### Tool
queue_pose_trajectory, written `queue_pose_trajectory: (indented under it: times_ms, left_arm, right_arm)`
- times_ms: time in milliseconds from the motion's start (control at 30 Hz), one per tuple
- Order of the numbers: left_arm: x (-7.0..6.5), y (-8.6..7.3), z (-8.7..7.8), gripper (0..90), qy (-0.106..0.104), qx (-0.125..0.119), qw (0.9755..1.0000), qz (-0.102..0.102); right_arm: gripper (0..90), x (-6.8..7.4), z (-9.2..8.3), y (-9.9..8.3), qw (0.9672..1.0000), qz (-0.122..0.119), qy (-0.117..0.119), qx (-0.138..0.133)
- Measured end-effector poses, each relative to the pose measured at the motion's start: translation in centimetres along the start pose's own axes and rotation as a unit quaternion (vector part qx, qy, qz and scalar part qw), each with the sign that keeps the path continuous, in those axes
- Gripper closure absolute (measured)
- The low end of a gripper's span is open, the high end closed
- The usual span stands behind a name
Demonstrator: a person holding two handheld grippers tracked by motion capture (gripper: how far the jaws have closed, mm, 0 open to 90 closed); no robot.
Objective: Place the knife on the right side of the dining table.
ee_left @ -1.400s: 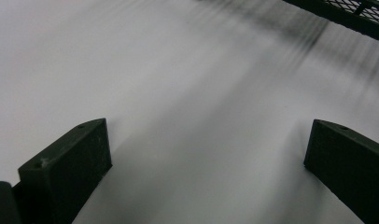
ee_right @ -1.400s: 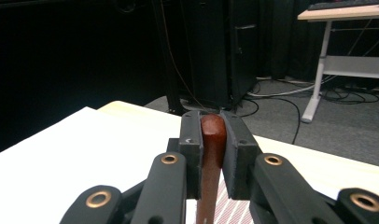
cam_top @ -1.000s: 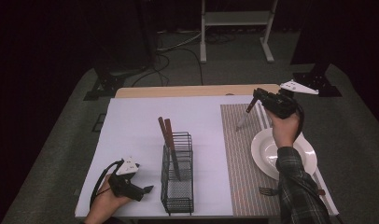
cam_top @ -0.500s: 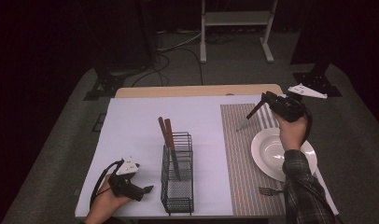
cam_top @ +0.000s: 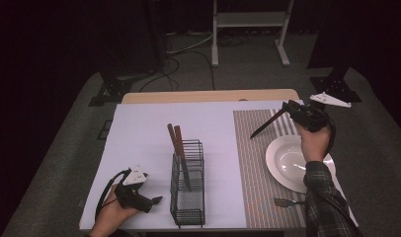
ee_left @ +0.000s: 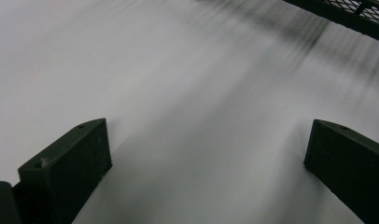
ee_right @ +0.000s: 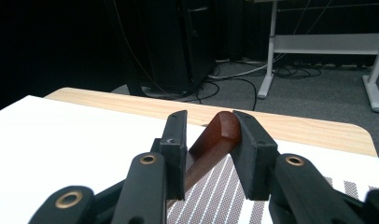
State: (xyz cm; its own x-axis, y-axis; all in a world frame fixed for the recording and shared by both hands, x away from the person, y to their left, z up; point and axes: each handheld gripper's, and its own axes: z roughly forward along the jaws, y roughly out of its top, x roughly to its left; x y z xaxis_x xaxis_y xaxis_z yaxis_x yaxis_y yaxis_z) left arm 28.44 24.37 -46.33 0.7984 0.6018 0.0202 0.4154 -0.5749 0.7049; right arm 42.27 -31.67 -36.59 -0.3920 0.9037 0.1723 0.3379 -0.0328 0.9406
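My right gripper [cam_top: 290,106] is held above the far end of the striped placemat [cam_top: 253,168], shut on the brown wooden handle of a utensil [ee_right: 214,140]. The dark end of this utensil [cam_top: 264,126] slants down and left over the mat. A black wire rack [cam_top: 188,182] stands mid-table with two brown-handled utensils [cam_top: 175,140] upright in it. My left gripper [cam_top: 156,200] rests on the white table near the front left, just left of the rack, open with nothing between its jaws [ee_left: 206,168].
A white plate [cam_top: 282,165] lies on the placemat under my right forearm. A fork [cam_top: 286,201] lies on the mat near the front edge. The wooden table edge [cam_top: 208,96] runs along the back; beyond it are dark floor, cables and a white stand.
My right hand has shifted slightly right and nearer, and the held utensil has tilted flatter, its dark end swinging out to the left. The left gripper has stayed still.
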Motion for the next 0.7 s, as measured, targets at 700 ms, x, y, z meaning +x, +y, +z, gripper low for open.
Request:
queue_pose_trajectory:
  times_ms: [700]
  left_arm:
    - [0.0, 0.0, 0.0, 0.0, 0.000, 0.000, 1.0000, 0.000]
  right_arm:
    - [54.1, -2.0, -0.6, -2.0, 0.9993, 0.009, -0.027, 0.025]
